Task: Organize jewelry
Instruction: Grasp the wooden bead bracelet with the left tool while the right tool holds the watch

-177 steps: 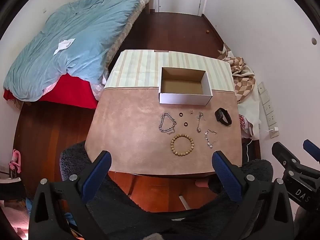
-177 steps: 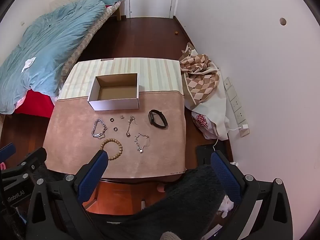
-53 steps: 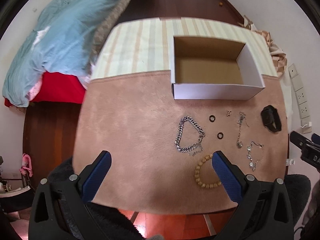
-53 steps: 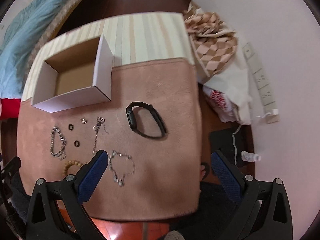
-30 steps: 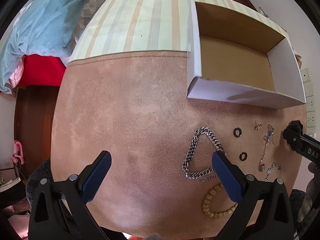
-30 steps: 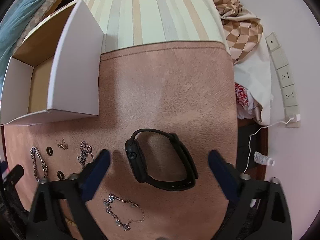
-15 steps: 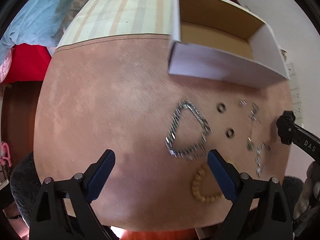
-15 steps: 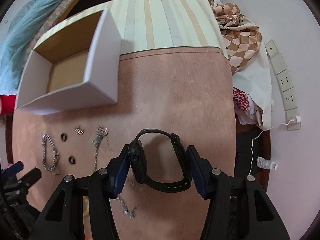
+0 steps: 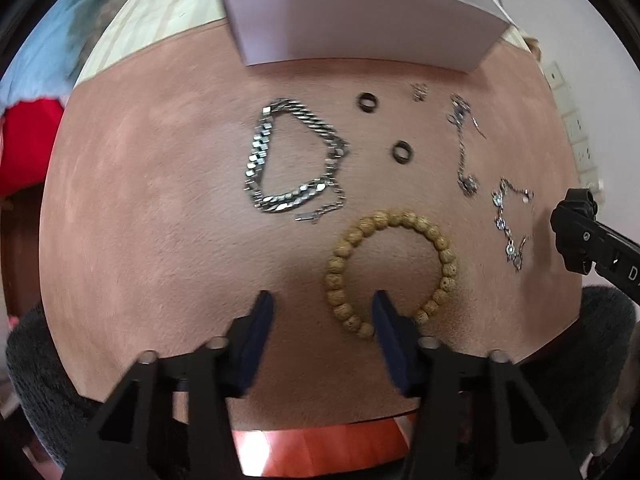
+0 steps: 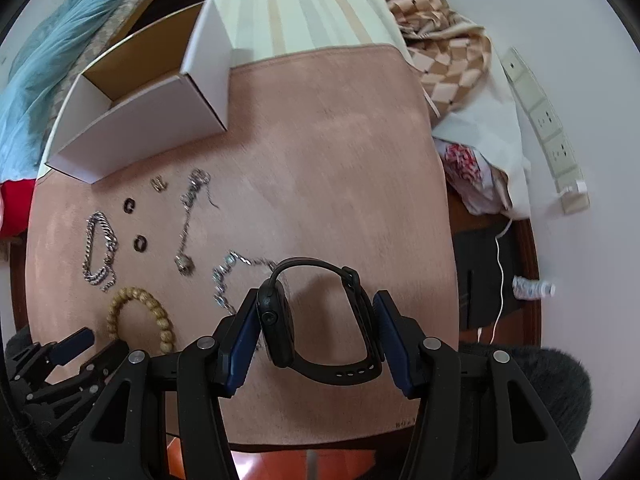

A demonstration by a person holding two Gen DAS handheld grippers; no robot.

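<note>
A black smartwatch (image 10: 316, 320) sits between the fingers of my right gripper (image 10: 316, 336), which is shut on it above the brown mat. My left gripper (image 9: 322, 328) is half closed around the near-left side of the wooden bead bracelet (image 9: 390, 268), one finger inside the loop; it does not grip it. On the mat lie a thick silver chain (image 9: 292, 160), two dark rings (image 9: 366, 102) (image 9: 401, 151), a small earring (image 9: 419, 90) and two thin silver bracelets (image 9: 464, 144) (image 9: 510, 220). The white open box (image 10: 136, 108) stands behind them.
The brown mat (image 10: 332, 152) covers the near part of a small table with a striped cloth (image 10: 304, 20) at the back. A blue duvet (image 10: 52, 40) lies left. A checked cloth (image 10: 448, 60), bags and wall sockets (image 10: 548, 120) are right.
My right gripper has closed on the smartwatch and lifted it toward me. My left gripper has come down and narrowed around the edge of the bead bracelet.
</note>
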